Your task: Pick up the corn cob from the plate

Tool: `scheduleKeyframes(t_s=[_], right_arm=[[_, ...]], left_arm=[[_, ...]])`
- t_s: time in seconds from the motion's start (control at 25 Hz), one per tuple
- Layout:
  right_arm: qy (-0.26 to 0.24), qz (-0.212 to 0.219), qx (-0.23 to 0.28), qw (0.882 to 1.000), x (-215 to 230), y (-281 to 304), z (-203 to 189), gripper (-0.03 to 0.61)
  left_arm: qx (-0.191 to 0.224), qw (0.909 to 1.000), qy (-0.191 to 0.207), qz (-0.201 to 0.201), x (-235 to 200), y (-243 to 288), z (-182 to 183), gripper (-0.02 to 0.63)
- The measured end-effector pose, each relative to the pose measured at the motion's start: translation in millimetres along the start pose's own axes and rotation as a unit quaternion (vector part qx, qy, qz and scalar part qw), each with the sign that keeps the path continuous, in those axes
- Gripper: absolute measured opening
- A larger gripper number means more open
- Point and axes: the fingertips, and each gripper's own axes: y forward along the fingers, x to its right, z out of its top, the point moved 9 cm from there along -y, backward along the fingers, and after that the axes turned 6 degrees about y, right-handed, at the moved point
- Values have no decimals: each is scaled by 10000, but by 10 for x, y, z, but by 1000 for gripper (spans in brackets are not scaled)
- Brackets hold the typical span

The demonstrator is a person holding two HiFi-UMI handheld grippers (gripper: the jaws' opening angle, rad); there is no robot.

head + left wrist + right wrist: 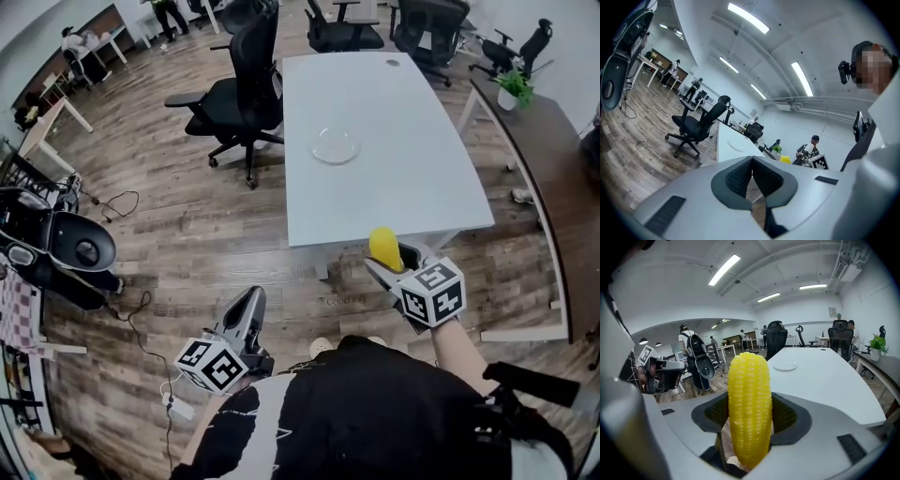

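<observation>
A yellow corn cob [749, 408] stands upright between the jaws of my right gripper [749, 420], which is shut on it. In the head view the corn cob [383, 247] is held off the near edge of the white table [412, 159], in my right gripper [392, 262]. The clear plate [336, 146] sits bare in the middle of the table; the right gripper view shows the same plate [785, 365] far ahead. My left gripper [246, 317] hangs low over the floor, its jaws pressed together with nothing held [752, 180].
Black office chairs [239, 94] stand left of the table and more at its far end. A dark side desk with a potted plant [514, 87] runs along the right. Cables [122, 202] and black equipment [56, 248] lie on the wooden floor at left.
</observation>
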Motion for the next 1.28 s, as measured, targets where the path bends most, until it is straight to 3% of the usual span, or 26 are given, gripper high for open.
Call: scheduleKeyframes(t_s=[0.36,0.72,1.28], right_arm=[[-38,206,-2,9998,234,-301,8,256],[-244,528,-82,9983,506,-778,-84,256],[-5,955,-58,9954,712,-1324,-419,256]], left_arm=[[132,9998,-1,166,428,101,-43,12],[219,9994,-105,246,1105,252,-335,12],[364,9976,-122,578,1830,15,-809,12]])
